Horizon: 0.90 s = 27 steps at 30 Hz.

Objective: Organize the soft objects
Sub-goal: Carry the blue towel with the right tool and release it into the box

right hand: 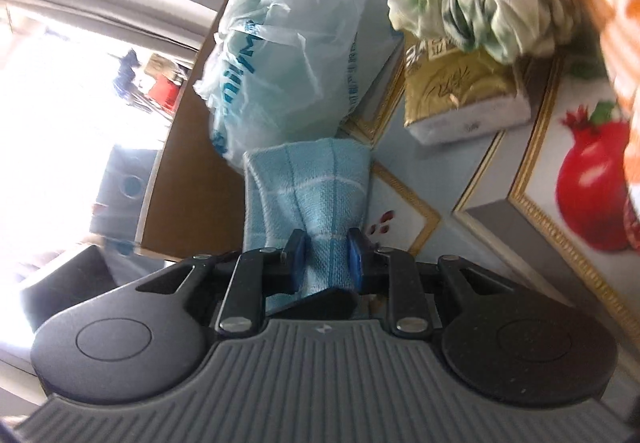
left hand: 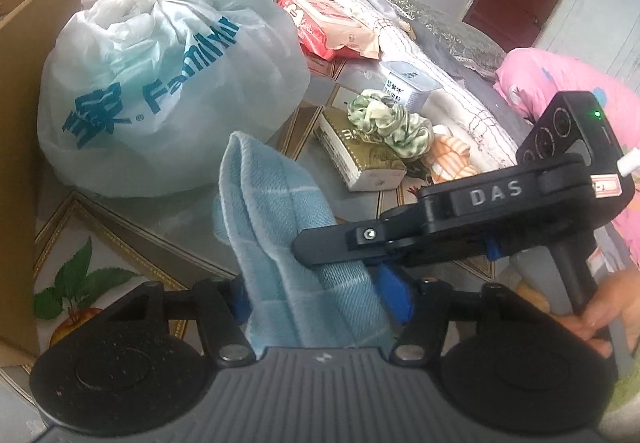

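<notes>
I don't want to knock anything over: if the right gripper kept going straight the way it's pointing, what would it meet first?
Probably the white plastic bag. The right gripper, clamped on the blue towel, points toward it, with the cardboard box just beside; depth is hard to judge.

The towel's (left hand: pixel 276 227) lower end is hidden behind the left gripper's (left hand: pixel 320 295) body, and the right gripper (left hand: pixel 320 255) crosses over part of it. The bag (left hand: pixel 160 83) hides its own contents. The orange striped cloth (right hand: pixel 612 3) is blurred and cut by the right wrist view's edge. Print on the cup (left hand: pixel 408 83) is too small to read.
</notes>
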### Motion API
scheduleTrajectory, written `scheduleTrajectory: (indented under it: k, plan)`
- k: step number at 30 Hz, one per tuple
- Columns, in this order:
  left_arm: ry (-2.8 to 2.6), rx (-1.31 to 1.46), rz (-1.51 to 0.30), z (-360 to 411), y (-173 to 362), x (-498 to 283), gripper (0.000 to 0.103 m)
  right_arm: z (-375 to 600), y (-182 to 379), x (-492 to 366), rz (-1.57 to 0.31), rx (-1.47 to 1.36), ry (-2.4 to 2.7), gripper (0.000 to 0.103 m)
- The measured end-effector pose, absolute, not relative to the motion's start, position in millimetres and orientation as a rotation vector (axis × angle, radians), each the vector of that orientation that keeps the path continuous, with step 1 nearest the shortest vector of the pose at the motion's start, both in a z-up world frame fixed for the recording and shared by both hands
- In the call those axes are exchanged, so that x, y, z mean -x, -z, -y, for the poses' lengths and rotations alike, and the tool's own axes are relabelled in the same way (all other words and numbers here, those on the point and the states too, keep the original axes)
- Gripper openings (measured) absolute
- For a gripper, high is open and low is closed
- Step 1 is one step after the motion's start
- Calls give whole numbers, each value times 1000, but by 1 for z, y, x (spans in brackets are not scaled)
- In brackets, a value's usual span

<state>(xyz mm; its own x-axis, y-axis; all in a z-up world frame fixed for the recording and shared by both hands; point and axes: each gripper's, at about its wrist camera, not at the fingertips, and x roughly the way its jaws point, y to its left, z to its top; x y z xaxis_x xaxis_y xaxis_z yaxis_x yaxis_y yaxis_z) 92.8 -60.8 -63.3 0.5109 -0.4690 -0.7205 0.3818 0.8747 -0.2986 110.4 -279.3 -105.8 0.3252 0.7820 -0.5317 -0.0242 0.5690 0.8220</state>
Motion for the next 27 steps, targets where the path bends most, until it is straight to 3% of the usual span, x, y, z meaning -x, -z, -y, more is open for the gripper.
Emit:
scheduleTrajectory:
  k: [5, 16, 21, 27]
  plan:
    - [506, 123, -838, 48, 42, -82, 56, 265, 80, -111, -1093, -801, -661, 22]
    - [276, 45, -556, -35, -58, -53, 52, 163, -24, -160, -924, -694, -949, 23]
    - [149, -3, -562, -70, -78, -82, 49, 104, -34, -212, -946, -710, -1006, 23]
    - [75, 11, -722, -104, -64, -151, 41, 51, -8, -274, -1048, -678, -942, 24]
